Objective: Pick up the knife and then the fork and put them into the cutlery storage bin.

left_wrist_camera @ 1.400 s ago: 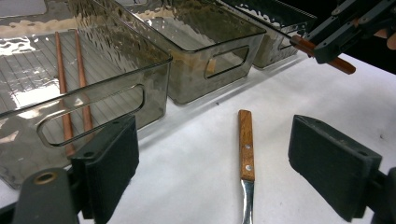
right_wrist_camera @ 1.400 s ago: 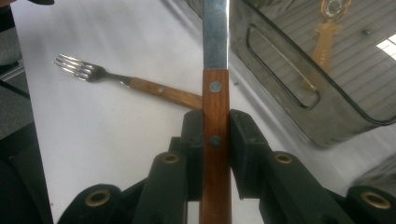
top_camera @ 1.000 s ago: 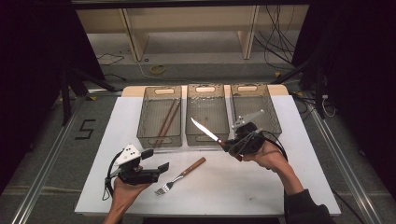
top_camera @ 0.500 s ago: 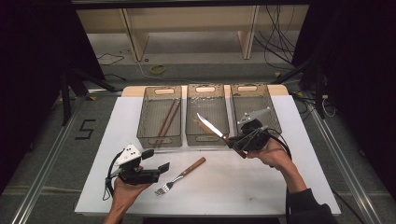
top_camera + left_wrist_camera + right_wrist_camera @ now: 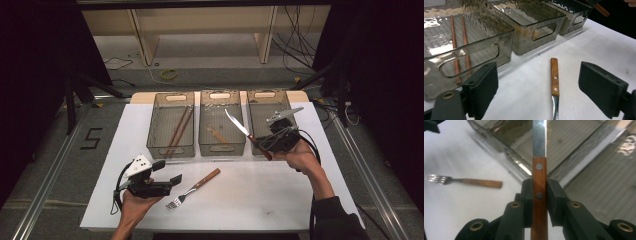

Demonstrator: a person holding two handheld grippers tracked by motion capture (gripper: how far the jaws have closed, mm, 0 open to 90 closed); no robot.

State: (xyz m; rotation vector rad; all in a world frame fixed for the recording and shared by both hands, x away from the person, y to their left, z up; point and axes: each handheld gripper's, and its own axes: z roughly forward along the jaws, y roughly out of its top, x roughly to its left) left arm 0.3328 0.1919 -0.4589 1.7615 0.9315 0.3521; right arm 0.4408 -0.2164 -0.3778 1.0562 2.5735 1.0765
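Note:
My right gripper (image 5: pixel 268 143) is shut on the wooden handle of a knife (image 5: pixel 240 126), held above the table at the front of the right tray (image 5: pixel 265 94). The blade slants up and left over the gap between the middle and right trays. In the right gripper view both jaws press the knife handle (image 5: pixel 539 182) from either side, and the blade (image 5: pixel 539 137) points away over the trays. My left gripper (image 5: pixel 167 172) rests open near the table's front left. A fork (image 5: pixel 192 189) with a wooden handle (image 5: pixel 554 77) lies just beyond its jaws.
Three smoked clear trays stand in a row at the back. The left tray (image 5: pixel 171 150) holds two chopsticks (image 5: pixel 178 128), and the middle tray (image 5: pixel 221 149) holds a small wooden utensil (image 5: pixel 216 134). White table surface lies between the two hands.
My right gripper has carried the knife to the right and a little farther away, toward the right tray. The left gripper and the fork have stayed put.

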